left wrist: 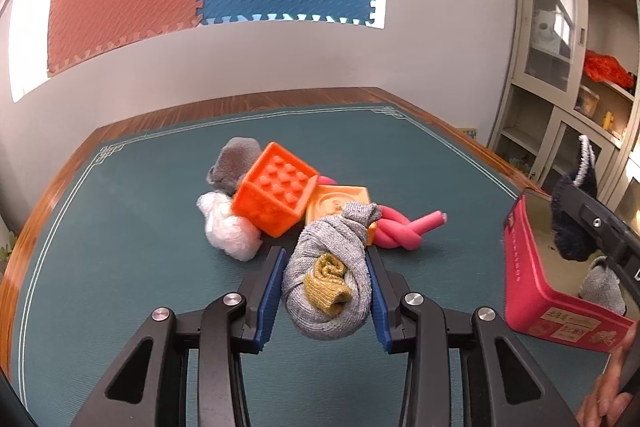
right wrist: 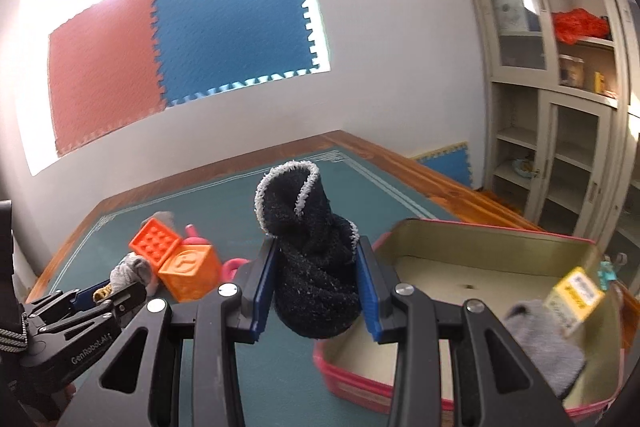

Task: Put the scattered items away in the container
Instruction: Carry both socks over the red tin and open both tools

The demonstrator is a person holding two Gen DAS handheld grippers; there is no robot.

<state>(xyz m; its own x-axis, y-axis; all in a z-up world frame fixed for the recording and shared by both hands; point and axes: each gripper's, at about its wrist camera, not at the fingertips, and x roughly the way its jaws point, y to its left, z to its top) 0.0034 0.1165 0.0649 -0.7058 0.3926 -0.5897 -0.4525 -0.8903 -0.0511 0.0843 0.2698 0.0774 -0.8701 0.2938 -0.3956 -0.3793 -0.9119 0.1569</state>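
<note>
My left gripper (left wrist: 326, 267) is shut on a rolled grey sock with a yellow cuff (left wrist: 326, 275), low over the green mat. My right gripper (right wrist: 318, 275) is shut on a rolled black sock with white trim (right wrist: 312, 267), held above the left edge of the open red tin (right wrist: 460, 239). The tin also shows in the left wrist view (left wrist: 528, 279), at the right. Inside it lie a grey sock (right wrist: 548, 343) and a yellow box (right wrist: 576, 293). On the mat sit an orange cube (left wrist: 276, 195), a lighter orange block (left wrist: 336, 201), a pink knotted tube (left wrist: 404, 227), a white bundle (left wrist: 228, 227) and a grey fuzzy item (left wrist: 234, 161).
The green mat (left wrist: 120, 227) covers a wooden table with its edge at the back and right. A cabinet with shelves (right wrist: 560, 87) stands at the right. Foam tiles hang on the wall.
</note>
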